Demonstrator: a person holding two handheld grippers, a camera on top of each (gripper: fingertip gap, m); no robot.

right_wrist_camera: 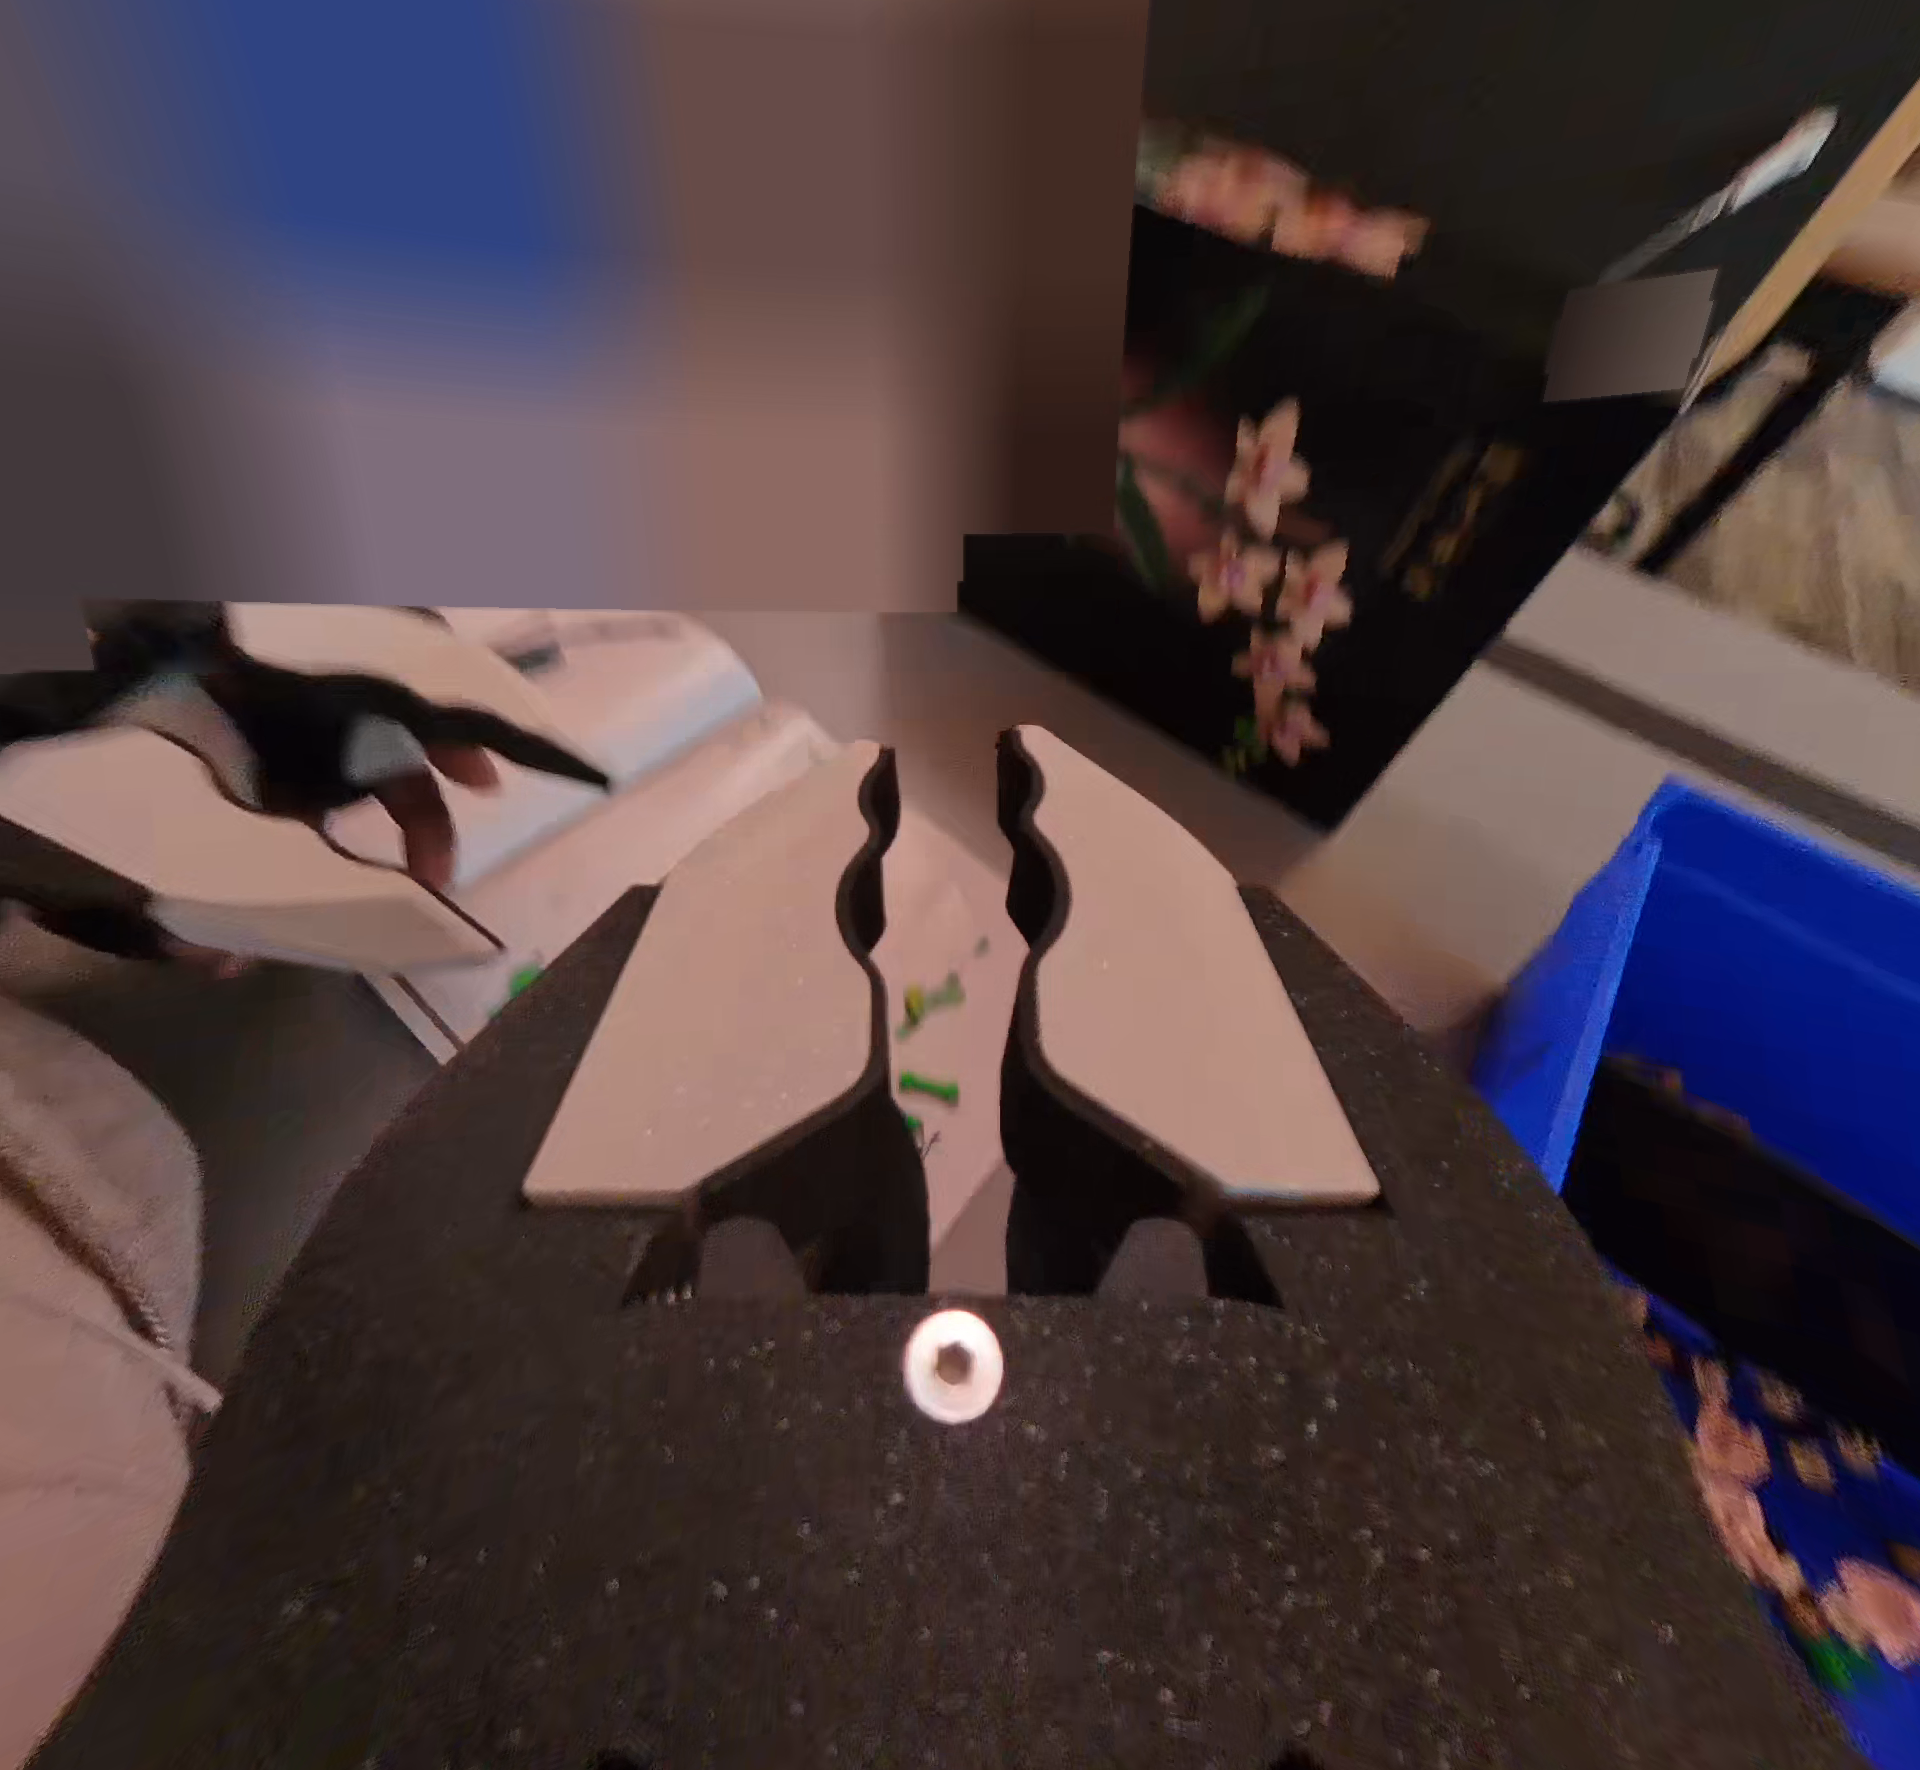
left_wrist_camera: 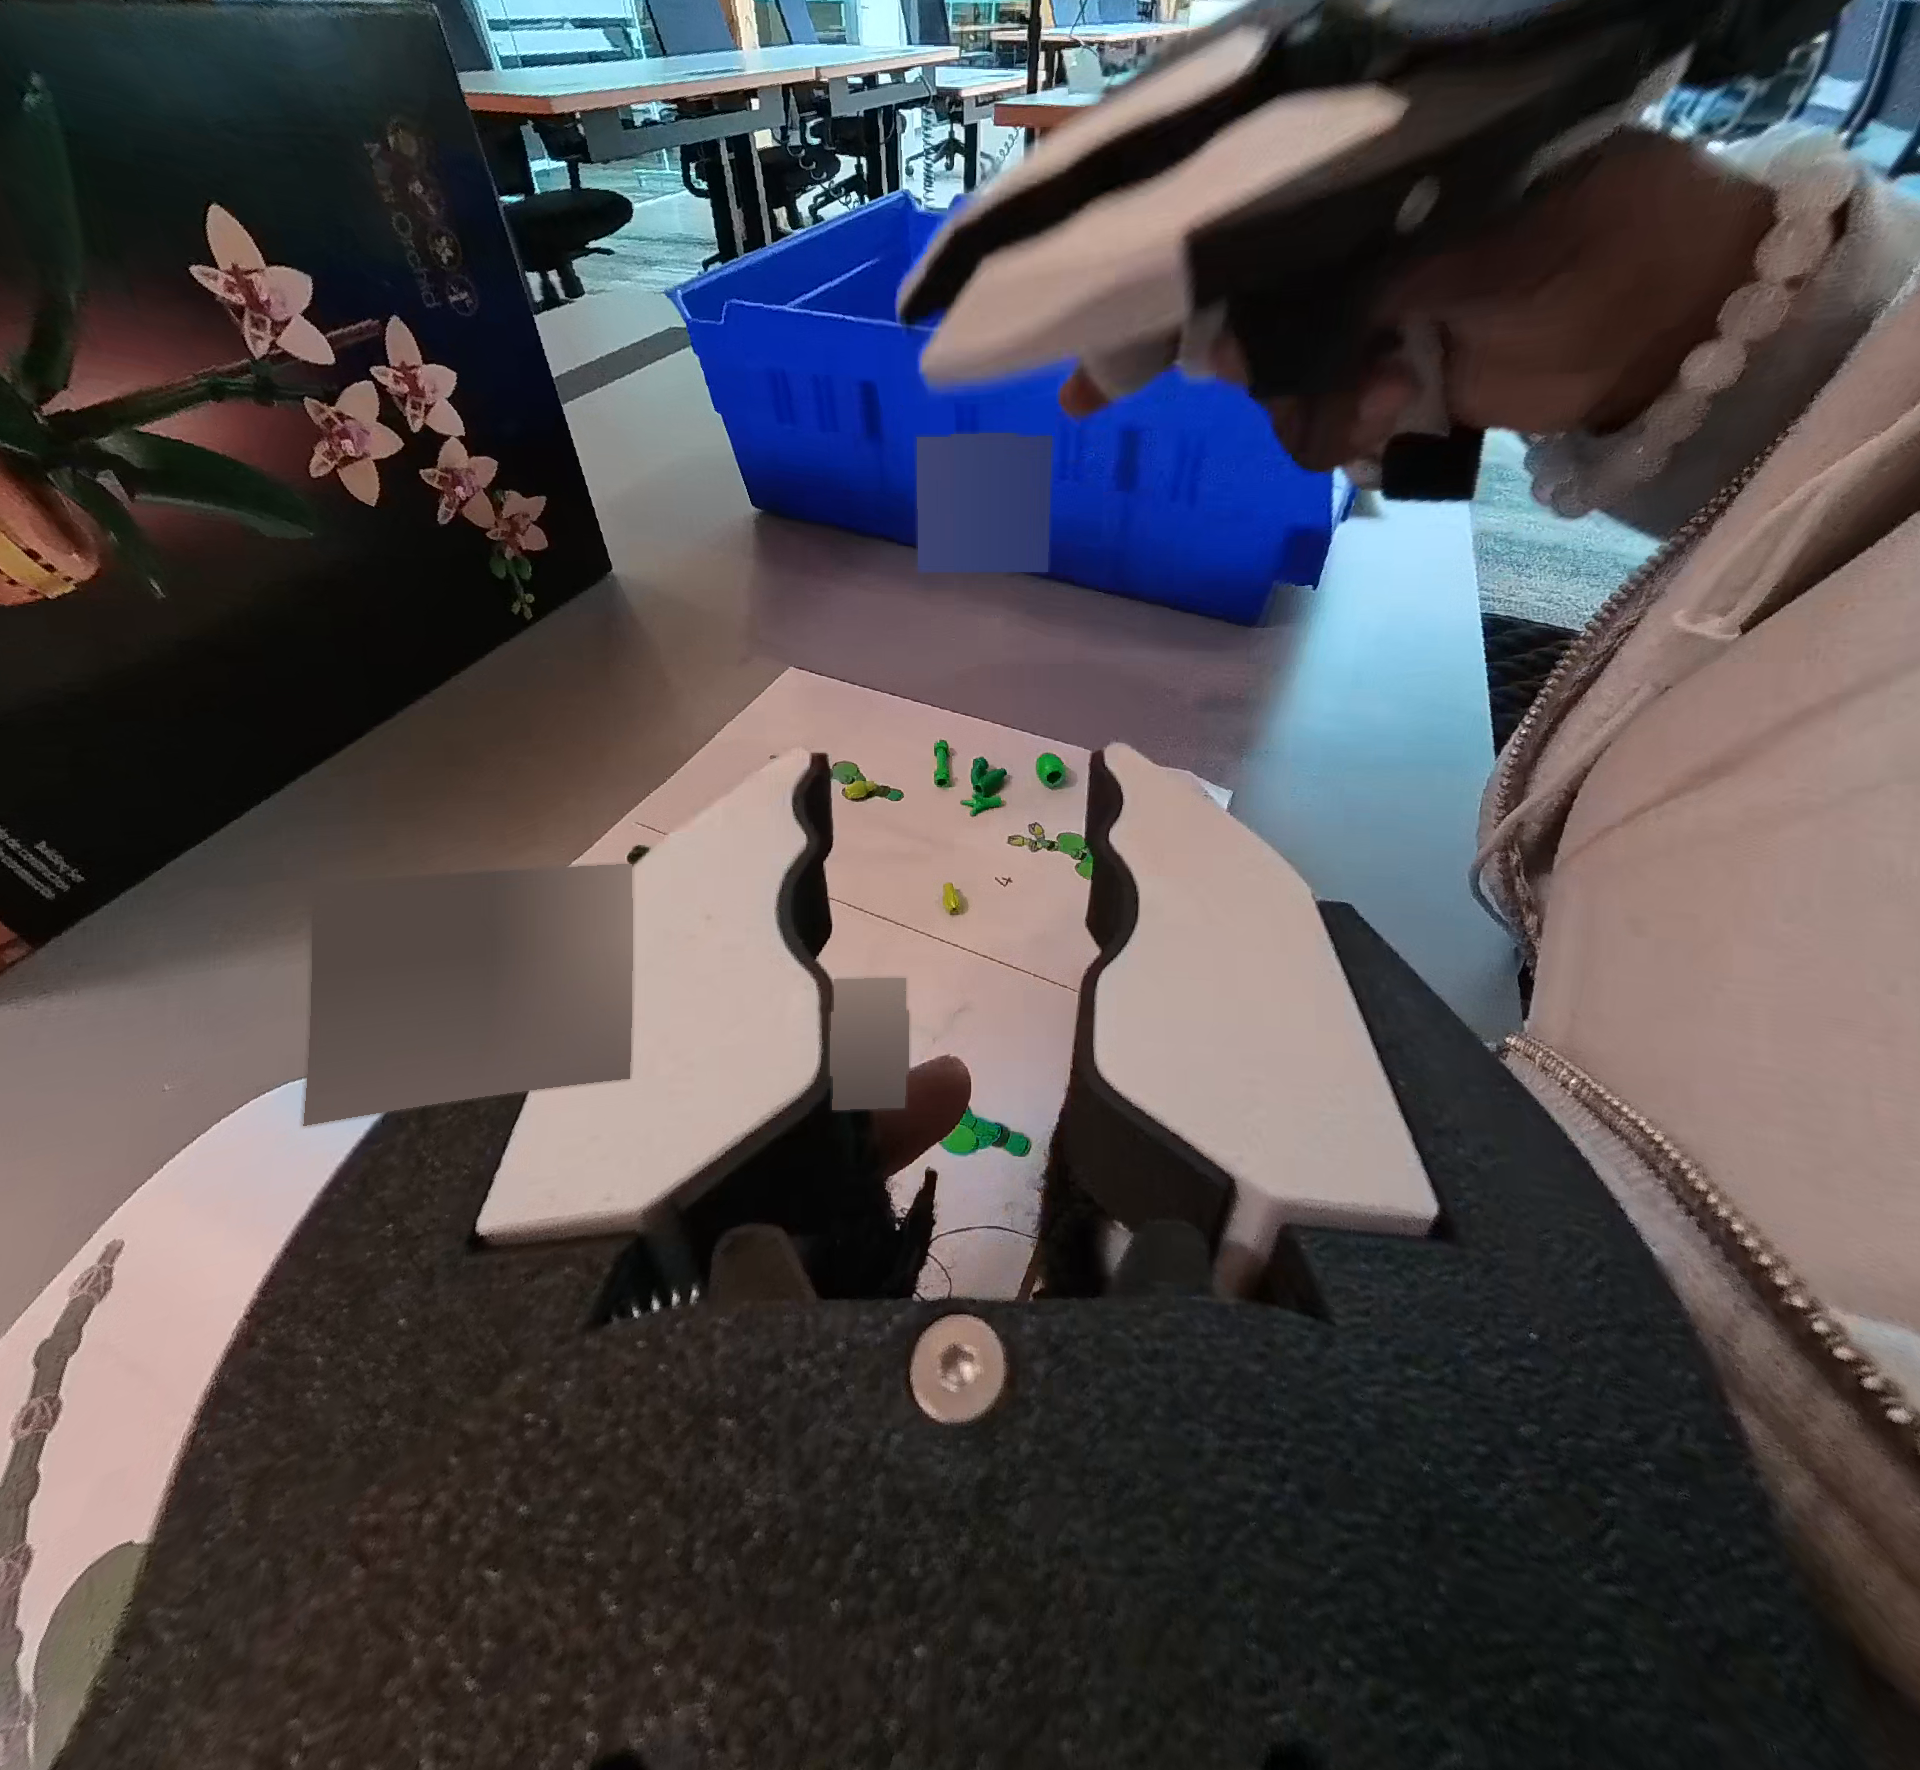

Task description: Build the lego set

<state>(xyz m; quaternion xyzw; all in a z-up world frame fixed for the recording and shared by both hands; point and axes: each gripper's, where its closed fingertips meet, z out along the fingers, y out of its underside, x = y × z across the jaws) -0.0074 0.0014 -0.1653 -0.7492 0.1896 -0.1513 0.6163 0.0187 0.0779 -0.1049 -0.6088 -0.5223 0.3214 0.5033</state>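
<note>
Several small green lego pieces [left_wrist_camera: 982, 785] lie scattered on a white paper sheet [left_wrist_camera: 987, 951] on the grey table. A yellow-green piece [left_wrist_camera: 951, 897] lies nearer to me, and another green piece [left_wrist_camera: 982, 1138] lies close under the fingers. My left gripper [left_wrist_camera: 961, 764] is open and empty, with the pieces showing between its fingers. My right gripper [left_wrist_camera: 925, 338] hangs blurred above the sheet at the upper right. In its own view the right gripper [right_wrist_camera: 945, 746] is open and empty, above green pieces [right_wrist_camera: 925, 1003]. The left gripper [right_wrist_camera: 540, 858] shows there at the left.
The black lego box with orchid pictures [left_wrist_camera: 260, 421] stands at the left and shows again in the right wrist view [right_wrist_camera: 1299, 525]. A blue bin [left_wrist_camera: 831, 390] stands behind the sheet. An instruction booklet [left_wrist_camera: 104, 1305] lies at the near left. The person's beige jacket [left_wrist_camera: 1714, 889] is at the right. Some 11 centimeters of space lies between my two pairs of fingers.
</note>
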